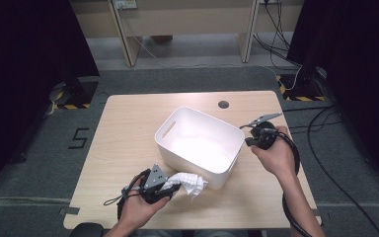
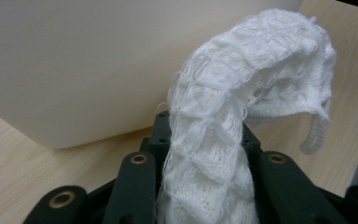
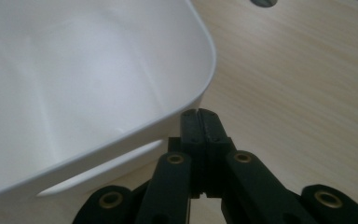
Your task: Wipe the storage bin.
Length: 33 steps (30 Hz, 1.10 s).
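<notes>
The left gripper point(image 1: 170, 189) is clamped on a white knitted cloth point(image 1: 187, 183), jaws partly closed with the fabric bunched between them; the loose end arches forward and droops just outside the near wall of the white bin point(image 1: 197, 140) on the wooden table point(image 1: 123, 133). The right gripper point(image 3: 199, 126) has its jaws pressed together on nothing, sitting at the bin's far corner by the handle slot. The cloth is not in the bin yet. If it is lifted too low, that hanging end could snag on the rim and stay draped outside. A nudge from the right gripper could also slide the light bin.
</notes>
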{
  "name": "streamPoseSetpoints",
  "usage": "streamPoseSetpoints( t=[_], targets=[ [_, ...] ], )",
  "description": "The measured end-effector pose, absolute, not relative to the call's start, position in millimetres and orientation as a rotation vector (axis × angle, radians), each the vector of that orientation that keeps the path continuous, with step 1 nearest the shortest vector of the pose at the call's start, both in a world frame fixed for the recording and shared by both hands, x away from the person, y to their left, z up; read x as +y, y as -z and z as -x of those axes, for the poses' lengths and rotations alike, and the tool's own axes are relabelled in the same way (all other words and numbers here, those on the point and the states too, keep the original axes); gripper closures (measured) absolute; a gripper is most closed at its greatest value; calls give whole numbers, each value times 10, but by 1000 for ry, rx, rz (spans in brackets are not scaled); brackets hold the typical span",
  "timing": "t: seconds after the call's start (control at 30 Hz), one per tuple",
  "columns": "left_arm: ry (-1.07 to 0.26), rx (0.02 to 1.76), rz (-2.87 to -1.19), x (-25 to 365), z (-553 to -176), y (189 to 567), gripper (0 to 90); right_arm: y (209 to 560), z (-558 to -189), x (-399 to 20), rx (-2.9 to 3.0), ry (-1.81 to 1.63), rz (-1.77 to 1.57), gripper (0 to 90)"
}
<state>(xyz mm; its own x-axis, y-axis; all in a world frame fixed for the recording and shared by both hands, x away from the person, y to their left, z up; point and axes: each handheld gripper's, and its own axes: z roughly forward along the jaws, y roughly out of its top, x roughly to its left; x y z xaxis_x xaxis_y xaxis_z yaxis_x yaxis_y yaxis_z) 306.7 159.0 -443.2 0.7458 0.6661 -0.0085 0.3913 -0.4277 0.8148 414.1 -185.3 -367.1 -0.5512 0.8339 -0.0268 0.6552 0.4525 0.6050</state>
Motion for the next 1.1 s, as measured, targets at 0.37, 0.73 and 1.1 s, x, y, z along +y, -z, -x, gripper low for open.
streamPoseSetpoints(
  t=[0.37, 0.73, 1.1],
  targets=[
    [-396, 791, -2072, 1566, -3072, 4435, 687, 3902, -4009, -1788, 2494, -722, -1273, 900],
    [-398, 787, -2072, 1566, -3077, 4425, 687, 3971, -4090, -1719, 2509, -728, -1250, 900],
    [-396, 784, -2076, 1562, -3089, 4422, 687, 4023, -4255, -1807, 2466, -715, -1281, 900]
  ],
)
